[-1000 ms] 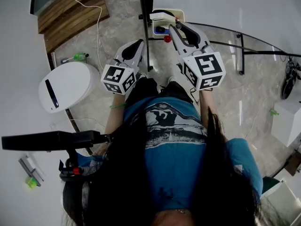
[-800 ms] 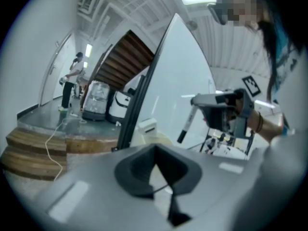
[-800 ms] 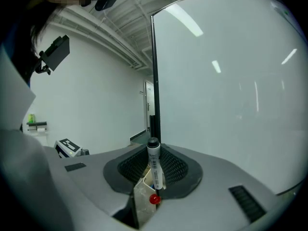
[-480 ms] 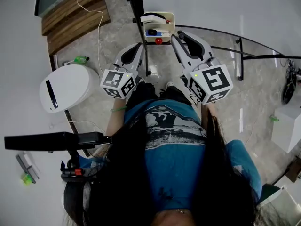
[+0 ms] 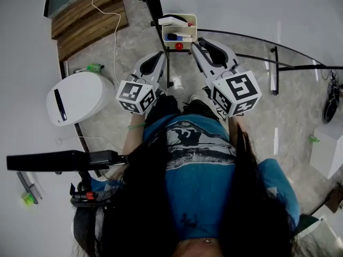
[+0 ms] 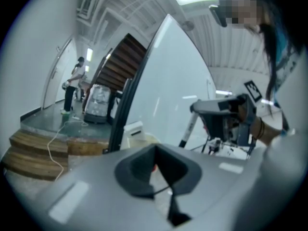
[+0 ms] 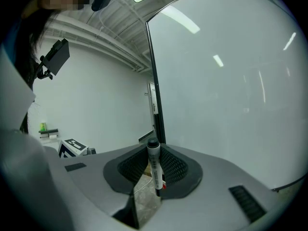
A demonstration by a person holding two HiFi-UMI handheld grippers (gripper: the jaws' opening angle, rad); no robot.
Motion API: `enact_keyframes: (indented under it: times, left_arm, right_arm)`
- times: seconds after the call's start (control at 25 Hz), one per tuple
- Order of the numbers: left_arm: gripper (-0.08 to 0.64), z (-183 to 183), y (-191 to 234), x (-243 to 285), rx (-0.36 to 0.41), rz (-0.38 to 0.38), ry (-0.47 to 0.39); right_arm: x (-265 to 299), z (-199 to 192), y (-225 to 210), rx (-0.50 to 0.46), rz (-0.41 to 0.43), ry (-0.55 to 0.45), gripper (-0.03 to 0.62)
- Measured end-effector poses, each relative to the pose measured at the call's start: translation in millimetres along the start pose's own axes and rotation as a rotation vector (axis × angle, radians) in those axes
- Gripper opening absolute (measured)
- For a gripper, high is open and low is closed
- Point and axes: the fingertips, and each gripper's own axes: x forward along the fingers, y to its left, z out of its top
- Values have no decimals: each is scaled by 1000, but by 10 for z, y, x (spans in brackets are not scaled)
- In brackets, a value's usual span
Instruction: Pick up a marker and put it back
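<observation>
A white marker [image 7: 154,166] with a black cap stands upright between the jaws of my right gripper [image 7: 153,174], which is shut on it. In the head view the right gripper [image 5: 196,37] points at the right side of the small cream tray [image 5: 191,18] at the foot of the whiteboard. The tray holds a white eraser [image 5: 172,21], a blue marker [image 5: 174,37] and something red [image 5: 178,46]. My left gripper [image 5: 156,58] hovers left of the tray beside the black stand post [image 5: 167,63]. Its dark pads [image 6: 137,170] look closed together, with nothing held.
The whiteboard [image 7: 231,81] fills the right gripper view close ahead. A white rounded bin [image 5: 77,98] sits on the floor at the left, with wooden steps [image 5: 88,15] behind it. A black boom arm [image 5: 59,159] juts out at lower left. A metal frame [image 5: 273,63] lies to the right.
Both grippers have drawn back a little from the tray; the right tip overlapped its edge and now sits just beside it. The marker stays gripped.
</observation>
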Motion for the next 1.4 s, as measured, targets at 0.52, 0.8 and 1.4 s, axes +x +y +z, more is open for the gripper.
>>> enact_keyframes:
  times: [0.52,0.8,1.4]
  left_arm:
    - [3,-48,22,-27,-15,3,-8]
    - [3,-87,60,-60,-14,4,0]
    - [3,-108,410,-215,-36,41,13]
  right_arm:
    - [42,-20,-9,-7,0,4,83]
    - [249,53,-188,-103,-37,16,83]
    - [1295,-825,-123,-378,21,358,83]
